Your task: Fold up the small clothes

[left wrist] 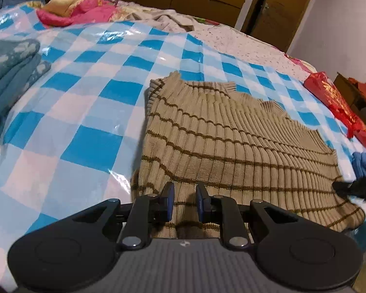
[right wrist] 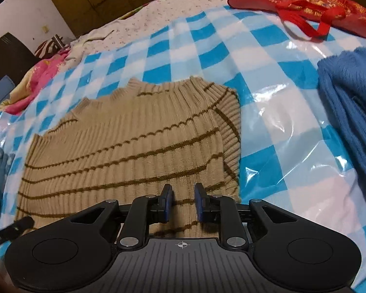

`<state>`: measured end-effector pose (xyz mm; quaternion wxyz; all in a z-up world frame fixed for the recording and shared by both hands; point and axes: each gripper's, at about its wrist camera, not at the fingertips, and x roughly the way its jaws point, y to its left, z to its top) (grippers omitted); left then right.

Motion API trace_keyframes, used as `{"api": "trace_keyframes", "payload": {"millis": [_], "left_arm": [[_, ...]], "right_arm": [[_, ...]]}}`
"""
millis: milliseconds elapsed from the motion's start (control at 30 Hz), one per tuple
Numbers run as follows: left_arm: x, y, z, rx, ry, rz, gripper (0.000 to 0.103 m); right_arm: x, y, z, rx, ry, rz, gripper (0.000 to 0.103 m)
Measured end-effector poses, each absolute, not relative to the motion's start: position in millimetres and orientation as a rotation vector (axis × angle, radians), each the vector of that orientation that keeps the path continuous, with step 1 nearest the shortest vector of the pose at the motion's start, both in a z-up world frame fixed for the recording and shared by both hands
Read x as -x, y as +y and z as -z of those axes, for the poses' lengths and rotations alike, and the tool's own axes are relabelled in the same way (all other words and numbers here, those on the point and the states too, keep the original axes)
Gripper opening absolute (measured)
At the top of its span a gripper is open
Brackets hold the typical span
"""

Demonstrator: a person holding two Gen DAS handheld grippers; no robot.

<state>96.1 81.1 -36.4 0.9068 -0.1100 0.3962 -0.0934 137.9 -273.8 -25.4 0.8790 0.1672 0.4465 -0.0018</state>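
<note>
Sweater [left wrist: 231, 146], tan ribbed with brown stripes, lay flat at frame centre on the checked plastic sheet [left wrist: 85, 97]. You held left gripper [left wrist: 184, 201] and right gripper [right wrist: 183, 201] narrowly parted, empty, over its near hem, apparently to pinch it.

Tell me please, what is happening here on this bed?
A person holds two grippers over a beige striped sweater that lies on a blue checked plastic sheet. The left gripper is at the near edge on one side and the right gripper at the near edge on the other, each with a gap between its fingers over the knit. Whether they pinch the fabric I cannot tell. Other folded clothes and a red bag lie around.
</note>
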Motion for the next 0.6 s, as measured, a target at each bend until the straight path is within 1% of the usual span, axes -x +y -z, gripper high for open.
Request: {"api": "trace_keyframes", "payload": {"millis": [200,400,600], "left_arm": [[-94,76,39,0.196,0.808,0.203,0.032],[-95,79,41,0.231,0.813,0.202,0.034],[-95,79,42,0.236,0.815,0.202,0.035]], "right_arm": [[-129,-270,-1,-0.31,0.876,0.008,0.023],[-112,-292,13,-0.408,0.868,0.093,0.025],[-94,-311,27,-0.527,0.859,0.126,0.026]]}}
